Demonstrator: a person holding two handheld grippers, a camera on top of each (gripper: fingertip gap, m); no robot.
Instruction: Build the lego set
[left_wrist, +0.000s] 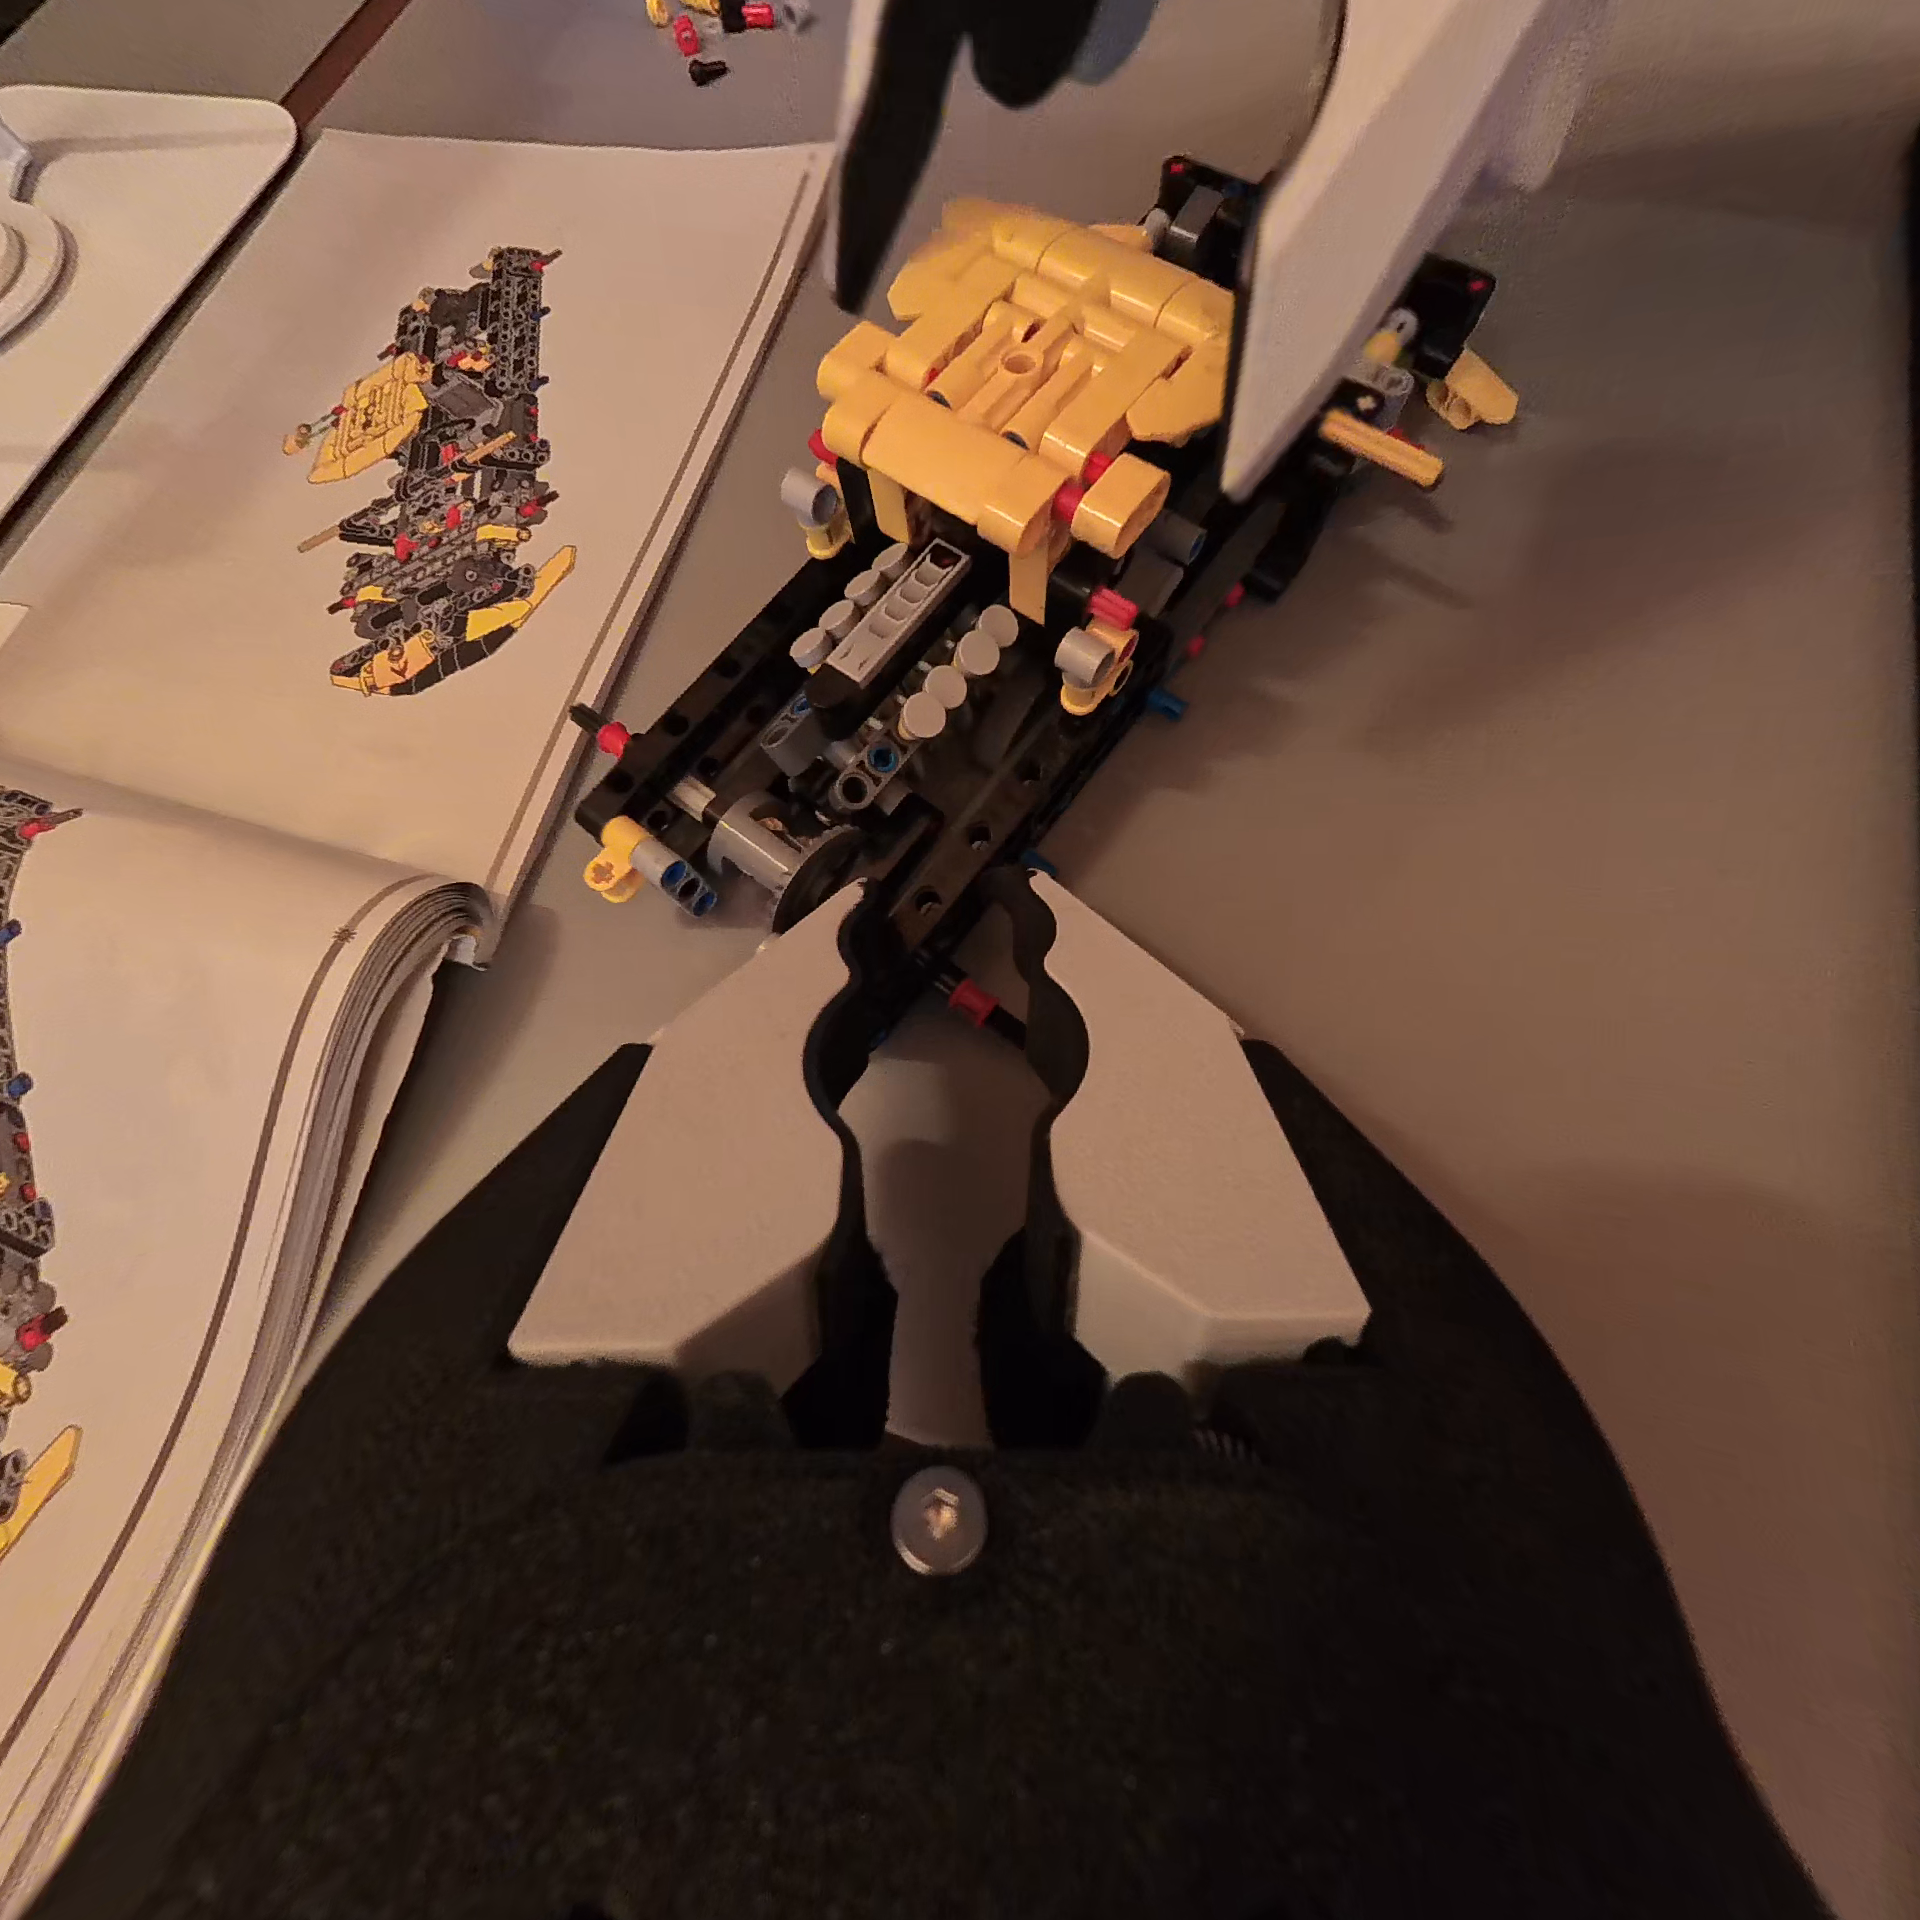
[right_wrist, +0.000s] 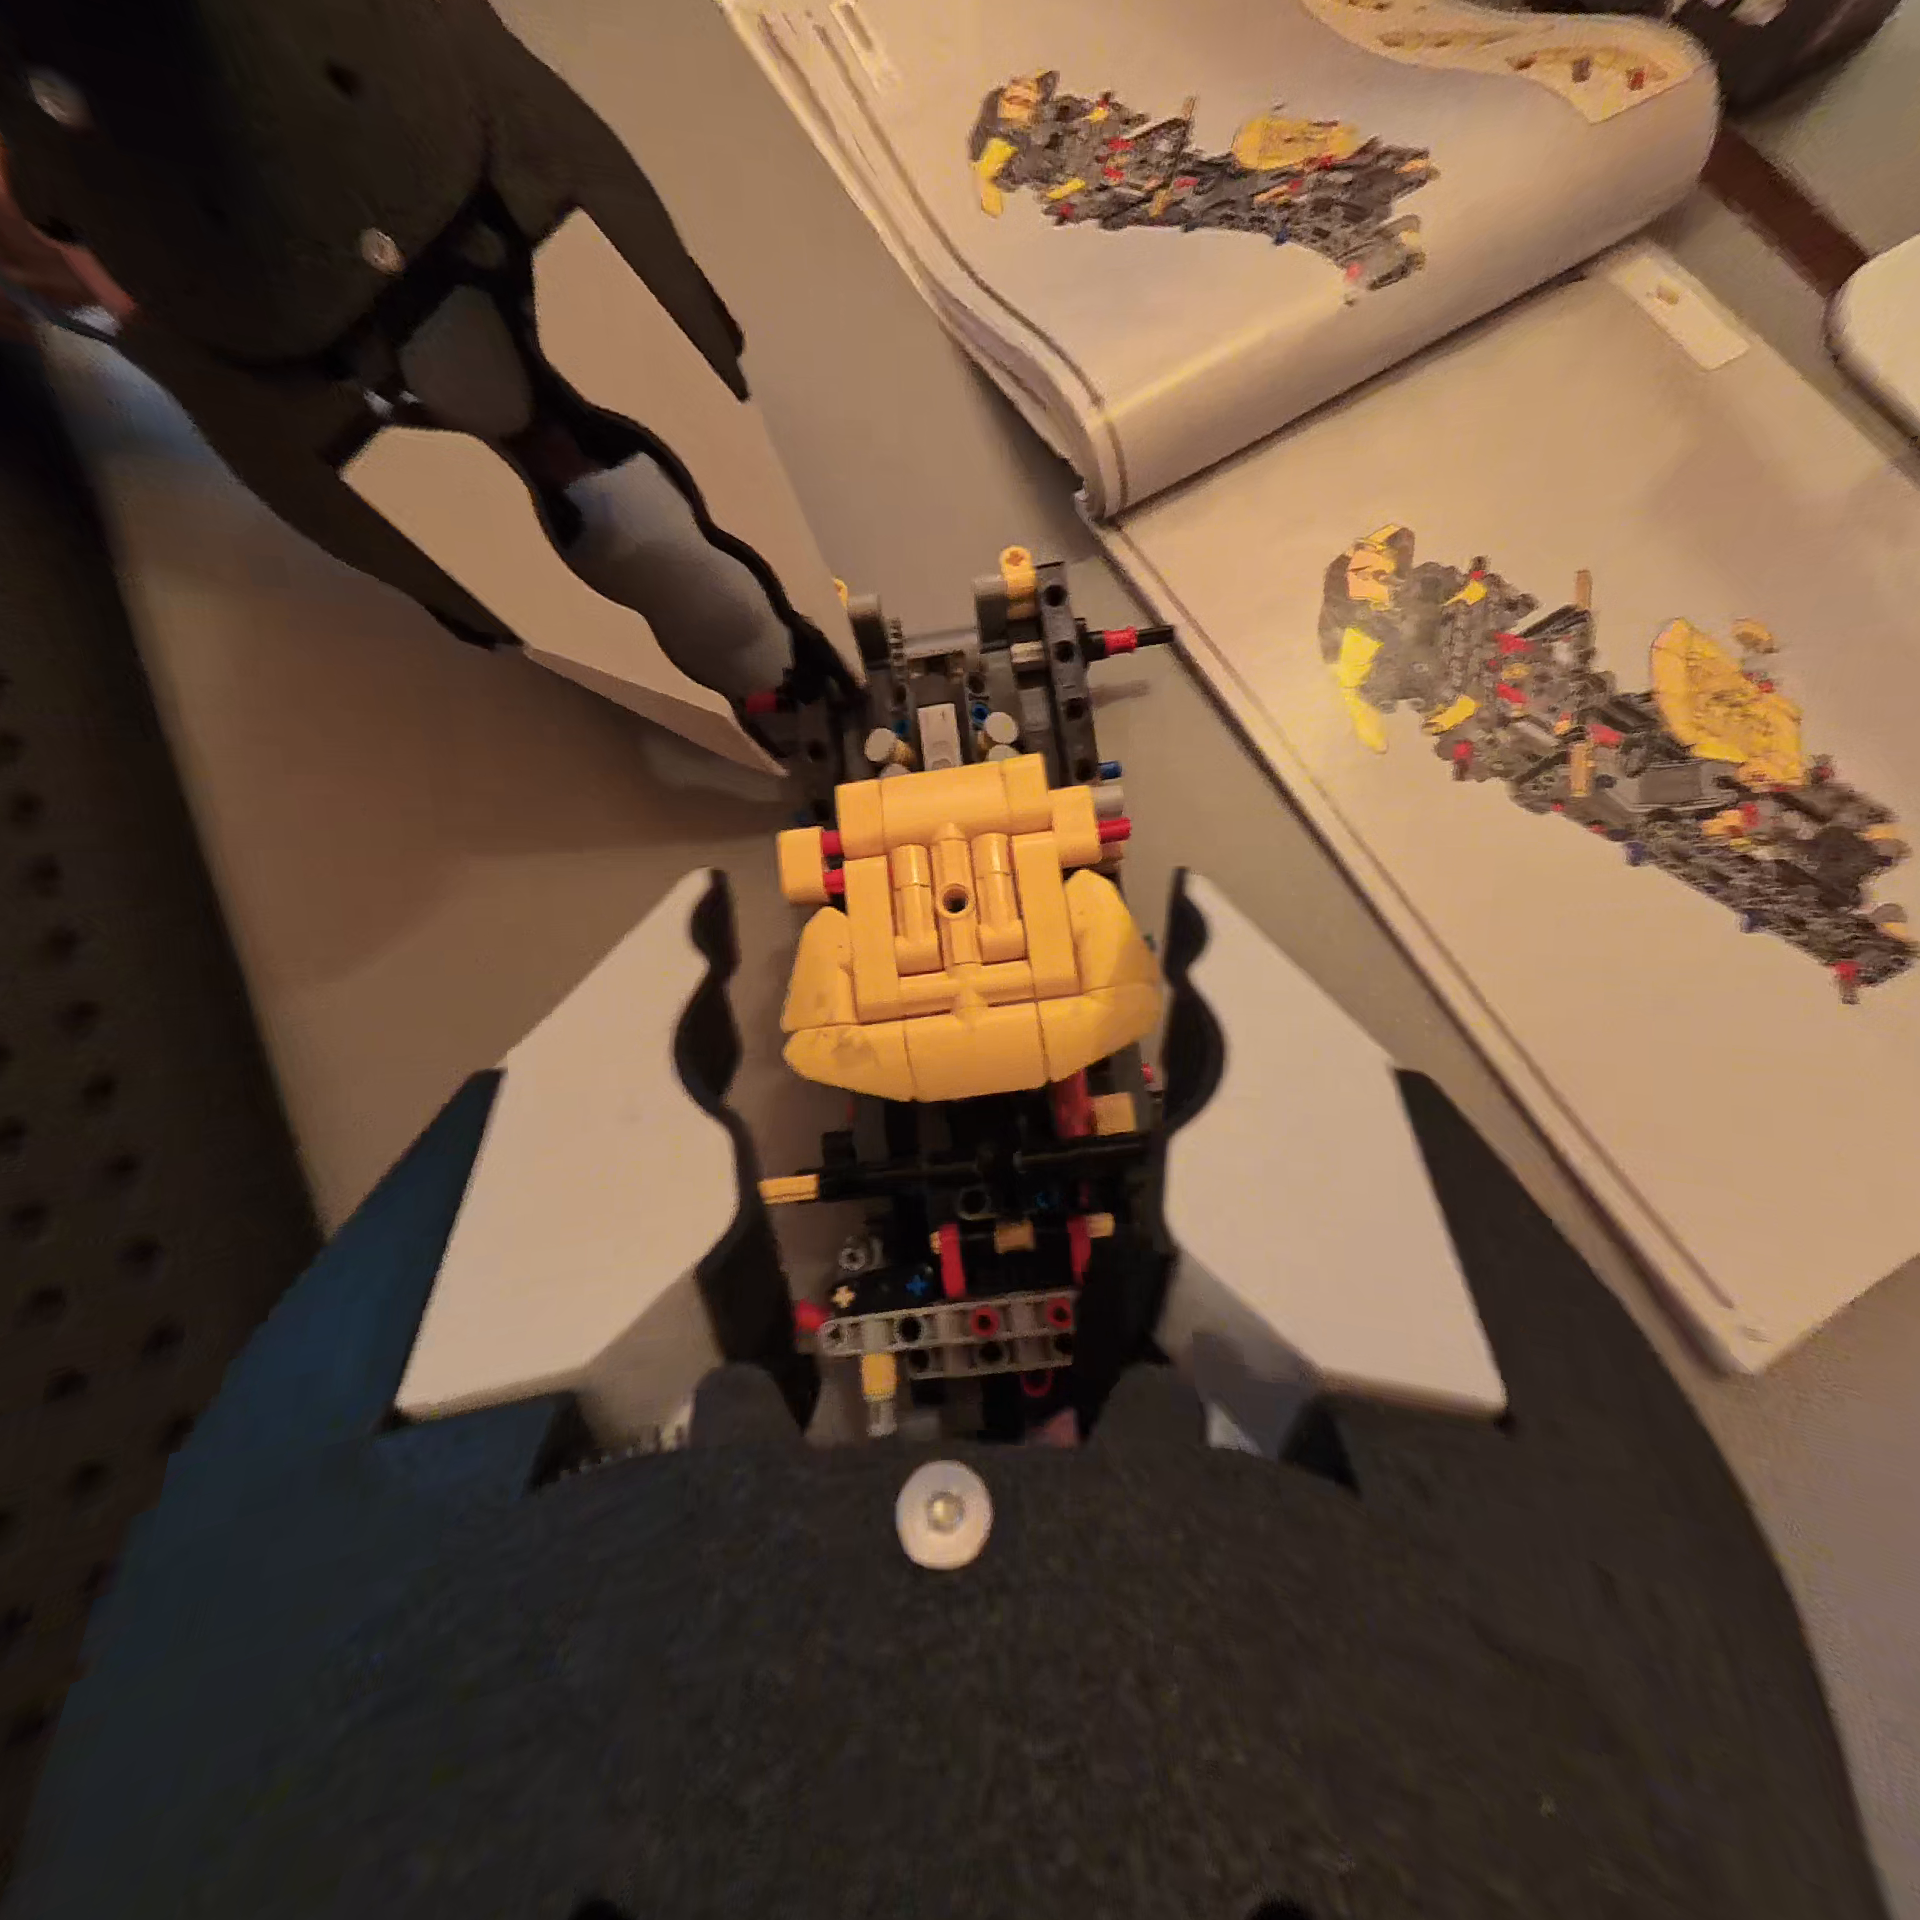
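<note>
The lego model is a long black chassis with a yellow seat block and grey engine parts. It lies on the grey table. My left gripper is shut on the black side beam at the model's near end. It also shows in the right wrist view, pinching the far end of the model. My right gripper is wide open, its fingers on either side of the yellow seat, with a strip of table showing by the left one. It shows from above in the left wrist view.
An open instruction booklet lies left of the model, close to its side, and shows in the right wrist view. Loose small pieces lie at the far edge. A white tray sits far left. A dark perforated surface borders the table. Spacing between my two grippers at the tips: around 8 centimetres.
</note>
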